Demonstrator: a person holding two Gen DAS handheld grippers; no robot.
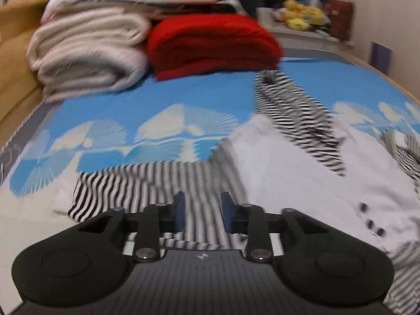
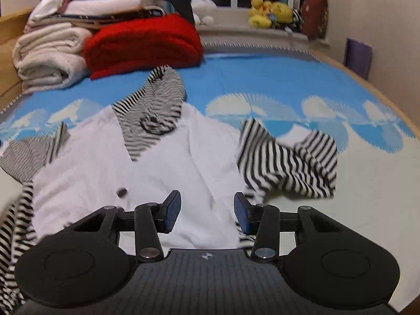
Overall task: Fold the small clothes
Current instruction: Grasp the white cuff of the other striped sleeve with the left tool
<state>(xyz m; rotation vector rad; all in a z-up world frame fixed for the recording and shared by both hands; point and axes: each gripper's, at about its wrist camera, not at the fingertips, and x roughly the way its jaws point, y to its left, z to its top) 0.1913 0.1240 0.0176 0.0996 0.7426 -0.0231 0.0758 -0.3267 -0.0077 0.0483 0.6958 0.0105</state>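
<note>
A small white garment [image 2: 157, 165] with striped sleeves and a striped hood is lying spread on the bed [image 2: 275, 84], which is wearing a blue sheet with white fan shapes. Dark buttons [image 2: 122, 192] are showing on its front.

The left gripper [image 1: 202, 214] is hovering low over one striped sleeve [image 1: 147, 183], which is stretching out toward the left of that view. Its blue fingers [image 1: 179, 211] are standing apart with striped cloth showing in the gap; the blur is making it hard to tell whether they are touching the cloth, but they are not clenched on it. The white body of the garment is lying just to the right of these fingers, and the hood [image 1: 296, 115] is lying farther ahead.

The right gripper [image 2: 207, 215] is sitting over the near edge of the white body, its fingers [image 2: 173, 214] spread wide and released, with white cloth between and below them. The other striped sleeve [image 2: 288, 162] is lying crumpled just ahead and to the right of these fingers, apart from them. The hood is lying ahead and to the left.

At the far end of the bed, a folded red blanket [image 2: 144, 44] is resting beside a pile of cream blankets [image 2: 50, 57]. Yellow toys [image 2: 270, 13] are sitting on the windowsill.
</note>
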